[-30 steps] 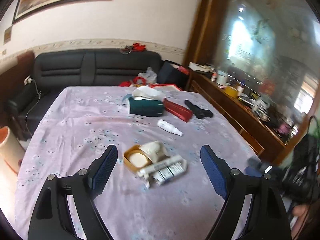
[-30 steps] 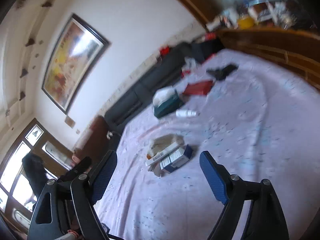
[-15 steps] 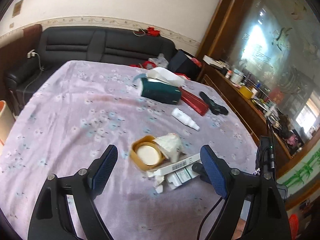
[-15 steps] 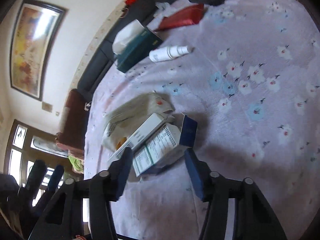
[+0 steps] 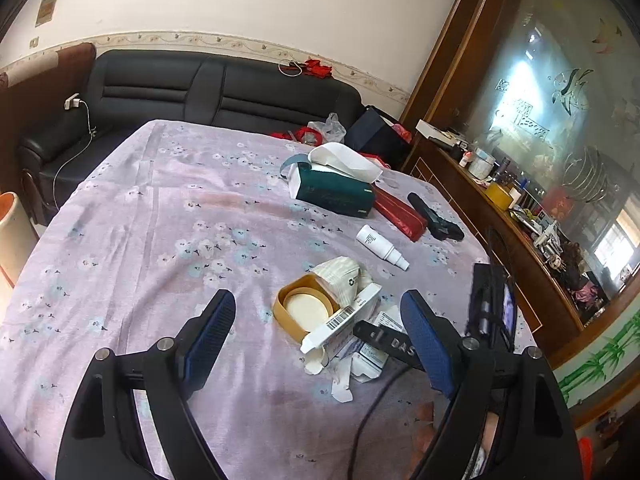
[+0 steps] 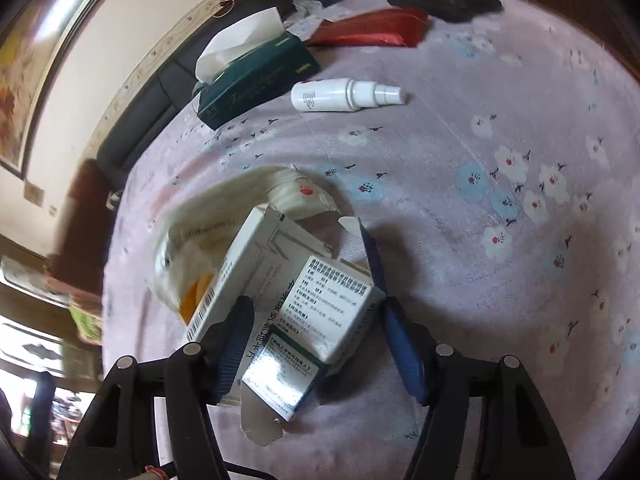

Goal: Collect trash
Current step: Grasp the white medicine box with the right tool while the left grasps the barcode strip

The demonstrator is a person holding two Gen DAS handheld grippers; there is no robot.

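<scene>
A heap of trash lies on the lilac flowered tablecloth (image 5: pixel 160 220): a long white carton with a barcode (image 5: pixel 344 320) (image 6: pixel 236 276), a printed medicine box (image 6: pixel 324 312), crumpled white wrapping (image 5: pixel 344 276) (image 6: pixel 224 208) and a round tan tub (image 5: pixel 306 310). My right gripper (image 6: pixel 316 312) points down at the heap. Its jaws are opening, and the medicine box lies on the cloth between the blue pads. I cannot make out firm pressure on it. My left gripper (image 5: pixel 316 312) hangs open just short of the heap, empty. The right gripper's body (image 5: pixel 492 312) shows behind its right finger.
Further back on the table lie a white spray bottle (image 5: pixel 380 246) (image 6: pixel 344 94), a green tissue box (image 5: pixel 336 190) (image 6: pixel 256 76), a red pouch (image 5: pixel 400 212) and a black object (image 5: pixel 436 220). A black sofa (image 5: pixel 160 88) stands behind, a cluttered wooden sideboard (image 5: pixel 520 240) to the right.
The right gripper swept down and in over the heap, narrowing its jaws, so the medicine box now lies between them. The left gripper sank a little towards the heap, then held still, open.
</scene>
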